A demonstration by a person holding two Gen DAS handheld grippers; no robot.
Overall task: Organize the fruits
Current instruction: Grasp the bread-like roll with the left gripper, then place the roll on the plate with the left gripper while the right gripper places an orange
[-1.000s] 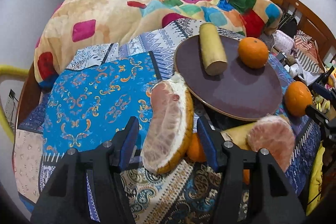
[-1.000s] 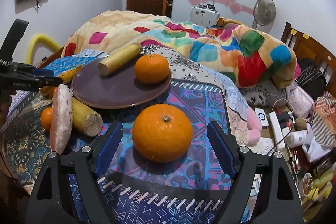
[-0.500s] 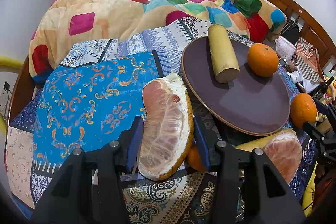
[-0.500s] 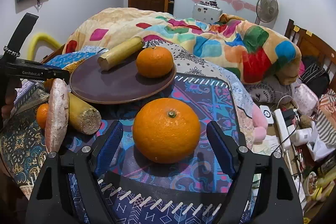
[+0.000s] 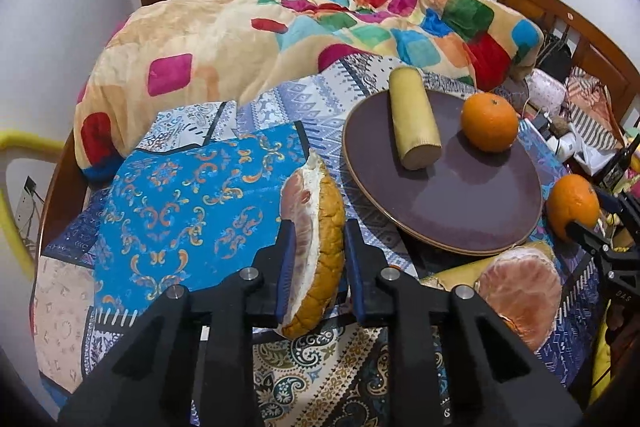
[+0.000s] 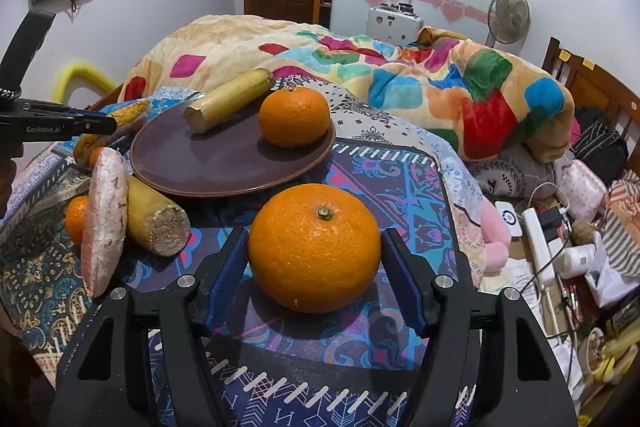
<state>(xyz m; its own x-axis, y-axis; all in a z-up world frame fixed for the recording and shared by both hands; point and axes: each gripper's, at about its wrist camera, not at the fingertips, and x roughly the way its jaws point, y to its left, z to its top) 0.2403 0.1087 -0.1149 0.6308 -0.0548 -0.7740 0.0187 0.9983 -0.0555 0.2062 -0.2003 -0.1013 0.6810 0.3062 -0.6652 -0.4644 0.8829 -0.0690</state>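
Left claw (image 5: 316,259) closing on pomelo wedge (image 5: 316,251), blue pads touching both sides, wedge upright on bed quilt (image 5: 192,195) just left of plate (image 5: 472,195). Right claw (image 6: 314,263) closing around orange (image 6: 314,247), pads near but small gaps visible; orange sits on quilt in front of plate. Plate holds cane piece (image 5: 414,119) and second orange (image 5: 489,122).

Three oranges (image 6: 314,247), two pomelo wedges (image 5: 316,251), two yellow cylindrical stalks (image 6: 230,100), one plate (image 6: 224,167), lower left to centre.
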